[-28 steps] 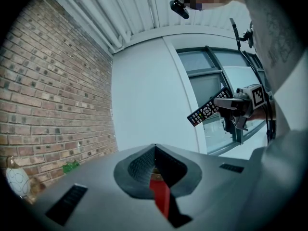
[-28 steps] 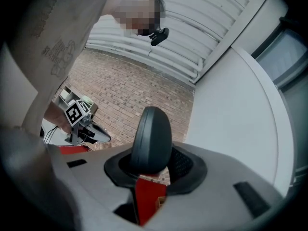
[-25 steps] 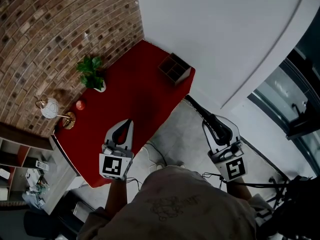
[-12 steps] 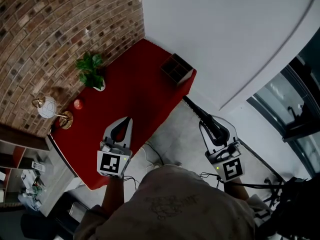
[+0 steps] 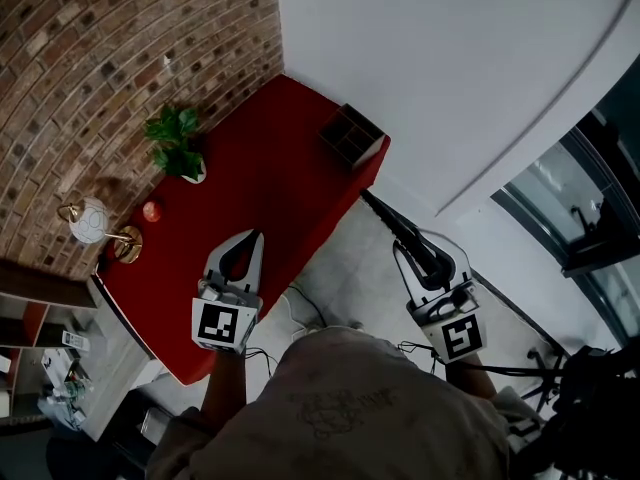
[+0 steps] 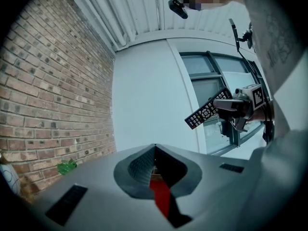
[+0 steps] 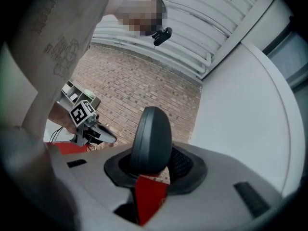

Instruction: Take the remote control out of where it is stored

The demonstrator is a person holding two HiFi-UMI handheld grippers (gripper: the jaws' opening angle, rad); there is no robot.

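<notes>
**Desk:** What sits closest to the lens?

**Photographer:** A person in a pale printed shirt, seen from above, with a gripper in each hand. The left gripper points out over the near end of a red table, its jaws pressed together with nothing between them.

**Desk:** And the remote?

**Photographer:** The black remote control is clamped in the right gripper and juts forward past the jaws. It is held in the air above pale floor, just right of the table. It is clear of the wooden organizer, which stands at the table's far right corner.

**Desk:** What else is on the table?

**Photographer:** Along its left side, a lamp with a white globe shade and a brass foot. Just beyond it is a small red object, and farther on a green potted plant.

**Desk:** The room itself?

**Photographer:** Open shelving lies near left and a white cable runs across the floor. A brick wall on the left meets a plain white wall at the far corner, and there is dark-framed glazing on the right
</notes>
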